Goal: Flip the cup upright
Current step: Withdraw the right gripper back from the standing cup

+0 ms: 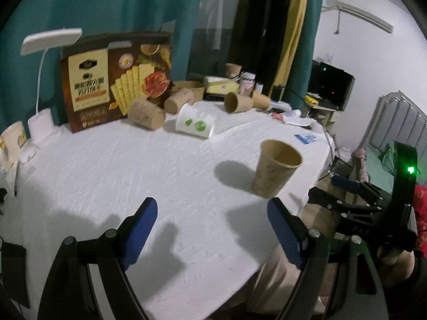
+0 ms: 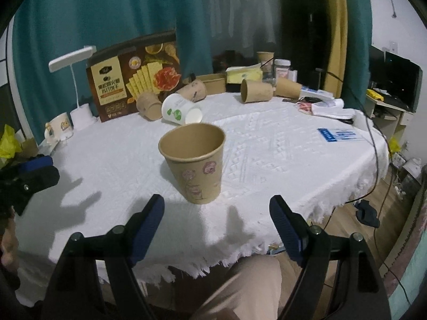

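On tablecloth point(image 2: 267, 144): one upright cup point(image 2: 194, 162), five tipped; left claw point(image 1: 210, 229), right claw point(image 2: 216, 222) agape, empty.

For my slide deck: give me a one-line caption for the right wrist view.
Brown paper cup stands upright on the white tablecloth, just beyond the open right tool.

Round table point(image 2: 267, 160) under a white textured cloth, cluttered along its far edge.

A brown paper cup point(image 2: 194, 160) stands upright near the near edge; toward the far edge lie tipped brown cups (several) point(image 2: 256, 90), a white cup point(image 2: 178, 109) on its side, a cracker box point(image 2: 133, 80) and a desk lamp point(image 2: 80, 109).
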